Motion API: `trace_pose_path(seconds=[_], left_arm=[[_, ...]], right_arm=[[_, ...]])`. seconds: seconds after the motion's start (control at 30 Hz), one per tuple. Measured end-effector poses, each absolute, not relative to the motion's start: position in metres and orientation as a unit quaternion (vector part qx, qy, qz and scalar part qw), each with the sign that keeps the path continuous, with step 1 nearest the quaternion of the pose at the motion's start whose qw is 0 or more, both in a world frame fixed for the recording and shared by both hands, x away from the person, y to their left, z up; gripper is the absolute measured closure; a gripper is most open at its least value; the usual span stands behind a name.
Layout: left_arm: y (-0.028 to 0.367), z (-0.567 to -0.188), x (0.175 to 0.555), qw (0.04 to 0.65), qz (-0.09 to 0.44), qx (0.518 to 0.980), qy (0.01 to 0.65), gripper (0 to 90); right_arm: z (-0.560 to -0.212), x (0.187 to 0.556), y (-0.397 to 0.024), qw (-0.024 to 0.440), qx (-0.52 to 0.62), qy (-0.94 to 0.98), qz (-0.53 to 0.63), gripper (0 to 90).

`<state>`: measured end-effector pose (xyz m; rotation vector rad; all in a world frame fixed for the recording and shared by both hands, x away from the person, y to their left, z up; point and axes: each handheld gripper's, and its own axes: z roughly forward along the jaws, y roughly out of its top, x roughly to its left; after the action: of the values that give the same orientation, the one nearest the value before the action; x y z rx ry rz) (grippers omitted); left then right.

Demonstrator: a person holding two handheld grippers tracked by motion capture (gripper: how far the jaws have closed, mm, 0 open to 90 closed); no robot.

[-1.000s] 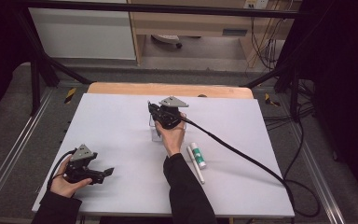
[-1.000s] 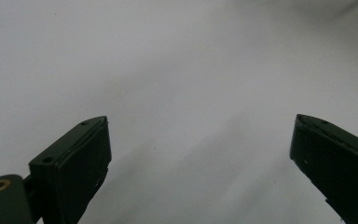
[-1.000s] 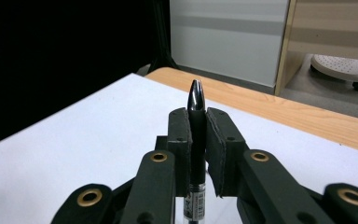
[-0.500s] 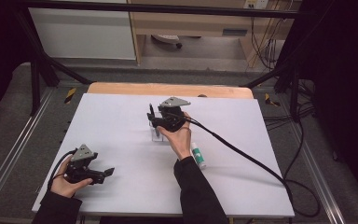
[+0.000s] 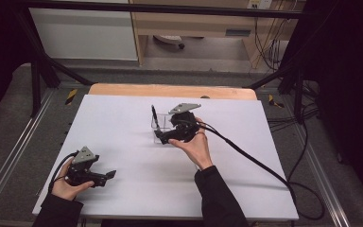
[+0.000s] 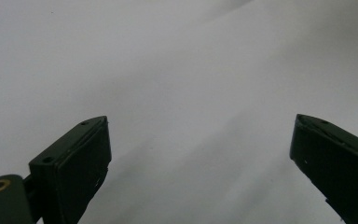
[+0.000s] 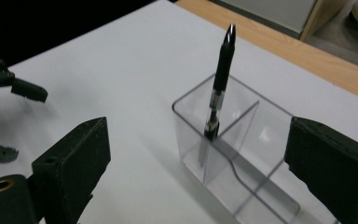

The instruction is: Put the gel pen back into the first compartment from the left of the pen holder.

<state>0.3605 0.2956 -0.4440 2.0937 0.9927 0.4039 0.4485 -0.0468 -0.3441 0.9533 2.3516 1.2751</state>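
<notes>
In the high view the right gripper (image 5: 163, 135) sits just right of the frame's centre, held in the person's right hand (image 5: 194, 147), right beside a clear plastic holder (image 5: 159, 130) in which a black pen (image 5: 154, 116) stands. The right gripper view shows the pen (image 7: 218, 91) leaning slightly in the near left compartment of the holder (image 7: 228, 154), its tip above the rim. The jaws stand wide apart at the lower corners of that frame and have just been opening; the holder lies ahead, in the gap between them, but neither pad touches it or the pen.

The left gripper (image 5: 108, 175) rests at the lower left of the high view in the left hand (image 5: 66, 187), close to the near edge of the white table (image 5: 123, 113) and near its left edge. In the left gripper view its jaws (image 6: 200, 163) are spread wide with nothing between them, only bare white surface ahead.

Broad open tabletop lies between the two grippers, and more to the right of the holder up to the right edge. A strip of bare wood (image 5: 170, 91) runs along the far edge, at the upper middle of the frame. The right gripper's cable (image 5: 255, 163) trails across the table toward the lower right corner and drops off the edge.
</notes>
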Motion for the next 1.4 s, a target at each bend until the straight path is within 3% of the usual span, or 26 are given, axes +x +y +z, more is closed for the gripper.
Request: trace_pose_path(seconds=[0.6, 1.4], left_arm=[[0.294, -0.444, 0.36, 0.383, 0.158, 0.823, 0.388, 5.3], [0.292, -0.444, 0.36, 0.385, 0.156, 0.823, 0.387, 5.3]], right_arm=[[-0.358, 0.414, -0.093, 0.152, 0.356, 0.823, 0.415, 1.7], [-0.399, 0.363, -0.152, 0.146, 0.401, 0.815, 0.392, 4.6]])
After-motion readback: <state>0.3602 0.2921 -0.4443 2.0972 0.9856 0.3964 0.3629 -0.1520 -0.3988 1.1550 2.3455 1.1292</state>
